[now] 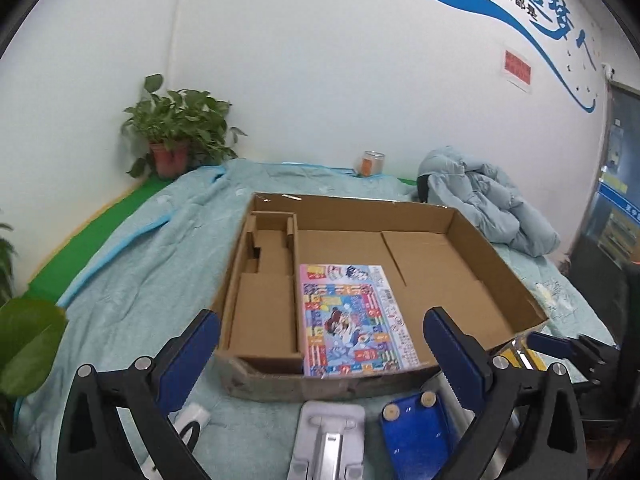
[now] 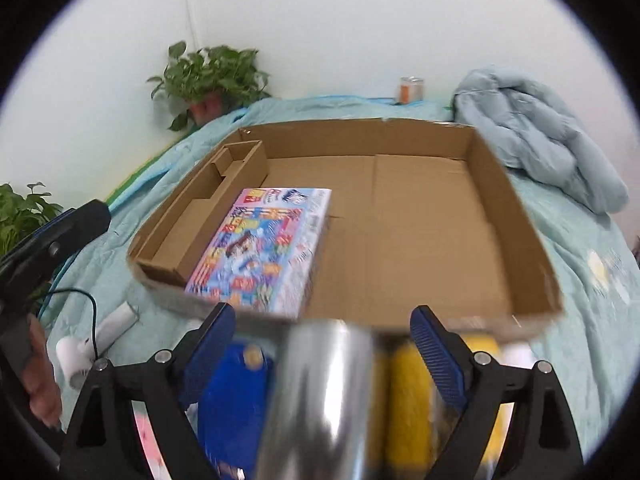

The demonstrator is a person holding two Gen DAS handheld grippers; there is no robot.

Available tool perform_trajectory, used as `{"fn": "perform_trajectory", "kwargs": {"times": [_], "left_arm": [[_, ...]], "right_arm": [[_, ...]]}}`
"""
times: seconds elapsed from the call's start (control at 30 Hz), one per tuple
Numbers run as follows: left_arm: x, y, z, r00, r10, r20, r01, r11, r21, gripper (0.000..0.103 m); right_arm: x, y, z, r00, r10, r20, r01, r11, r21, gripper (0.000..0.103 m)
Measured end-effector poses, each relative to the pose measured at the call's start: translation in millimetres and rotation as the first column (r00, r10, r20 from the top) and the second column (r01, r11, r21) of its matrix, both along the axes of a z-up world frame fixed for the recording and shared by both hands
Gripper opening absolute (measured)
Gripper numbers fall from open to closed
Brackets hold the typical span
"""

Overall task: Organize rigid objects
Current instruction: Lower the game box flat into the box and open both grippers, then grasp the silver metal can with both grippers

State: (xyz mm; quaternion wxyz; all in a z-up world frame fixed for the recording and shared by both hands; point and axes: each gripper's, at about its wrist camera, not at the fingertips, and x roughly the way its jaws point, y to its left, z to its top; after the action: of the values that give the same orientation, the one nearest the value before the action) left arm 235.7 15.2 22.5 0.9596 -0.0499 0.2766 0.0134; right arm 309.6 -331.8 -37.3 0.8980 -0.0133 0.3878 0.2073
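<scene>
A shallow open cardboard box (image 1: pixel 492 256) (image 2: pixel 516 240) lies on the bed. A colourful flat toy box (image 1: pixel 352 316) (image 2: pixel 264 248) lies inside it beside a cardboard divider at the left. My left gripper (image 1: pixel 320 344) is open and empty, just before the box's near wall. Below it lie a grey metal stand (image 1: pixel 328 436) and a blue flat object (image 1: pixel 416 428). My right gripper (image 2: pixel 324 340) is open above a shiny silver cylinder (image 2: pixel 320 396). The blue object (image 2: pixel 232 392) and a yellow object (image 2: pixel 408 392) lie beside the cylinder.
A light blue quilt (image 1: pixel 120 280) covers the bed. A bundled pale blue jacket (image 1: pixel 488 204) (image 2: pixel 536 132) lies at the back right. A potted plant (image 1: pixel 176 136) and a jar (image 1: pixel 372 162) stand by the wall. A white hair dryer (image 2: pixel 96 340) with a black cord lies at the left.
</scene>
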Motion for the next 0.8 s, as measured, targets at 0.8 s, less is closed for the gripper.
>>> {"fn": "perform_trajectory", "kwargs": {"times": [0.8], "left_arm": [[-101, -49, -25, 0.985, -0.063, -0.159, 0.044, 0.991, -0.124, 0.102]], "right_arm": [[-84, -39, -7, 0.999, 0.051, -0.016, -0.05, 0.999, 0.021, 0.089]]}}
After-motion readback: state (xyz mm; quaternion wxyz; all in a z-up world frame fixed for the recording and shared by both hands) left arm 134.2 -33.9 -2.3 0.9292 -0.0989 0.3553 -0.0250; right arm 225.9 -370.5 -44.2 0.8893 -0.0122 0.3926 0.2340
